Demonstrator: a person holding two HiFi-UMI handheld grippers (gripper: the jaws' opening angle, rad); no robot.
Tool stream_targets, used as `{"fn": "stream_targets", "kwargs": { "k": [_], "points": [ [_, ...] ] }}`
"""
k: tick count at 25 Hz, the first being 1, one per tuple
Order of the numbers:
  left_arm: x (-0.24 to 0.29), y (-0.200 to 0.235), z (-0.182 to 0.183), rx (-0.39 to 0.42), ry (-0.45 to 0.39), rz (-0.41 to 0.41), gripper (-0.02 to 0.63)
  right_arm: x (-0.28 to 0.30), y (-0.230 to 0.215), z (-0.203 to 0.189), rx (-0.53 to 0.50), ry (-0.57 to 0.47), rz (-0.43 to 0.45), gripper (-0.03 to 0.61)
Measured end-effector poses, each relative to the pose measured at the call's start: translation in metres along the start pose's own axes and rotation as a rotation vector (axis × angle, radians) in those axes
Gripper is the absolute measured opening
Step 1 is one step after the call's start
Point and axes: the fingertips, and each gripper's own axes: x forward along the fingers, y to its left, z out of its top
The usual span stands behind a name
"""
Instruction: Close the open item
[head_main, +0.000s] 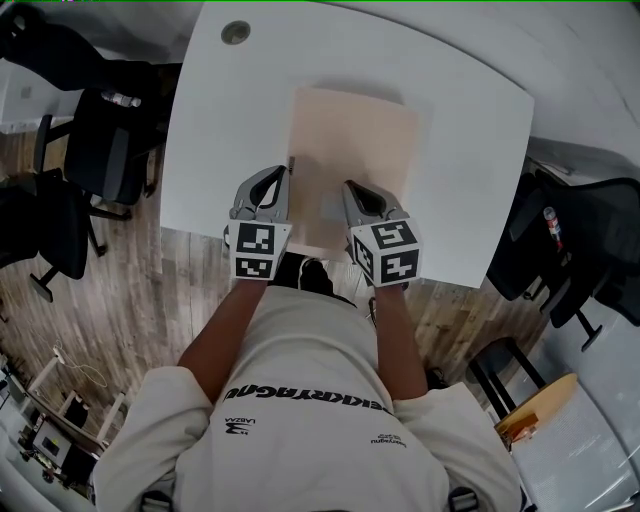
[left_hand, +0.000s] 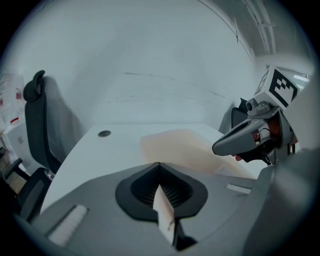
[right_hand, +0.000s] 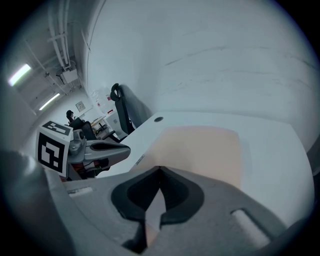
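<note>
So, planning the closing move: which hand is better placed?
Left, probably: the left gripper sits at the beige folder's left edge, tongs shut on a thin pale sheet. The right gripper clamps one too, further in.

Before you is a white rounded-corner table (head_main: 220, 150) with a round grey grommet (head_main: 236, 32) near its far edge. Grey-brown wood-plank floor (head_main: 140, 300) lies below, black office chairs to your left (head_main: 105, 150) and right (head_main: 570, 250), and bright ceiling strip lights (right_hand: 19, 74) overhead.
</note>
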Motion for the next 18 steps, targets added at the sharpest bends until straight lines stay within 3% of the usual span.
{"fn": "stream_targets", "kwargs": {
  "k": [18],
  "points": [
    [-0.044, -0.034, 0.045, 0.042, -0.114, -0.003, -0.002, -0.066, 0.009, 0.032, -0.031, -0.252, -0.062, -0.002]
  ]
}}
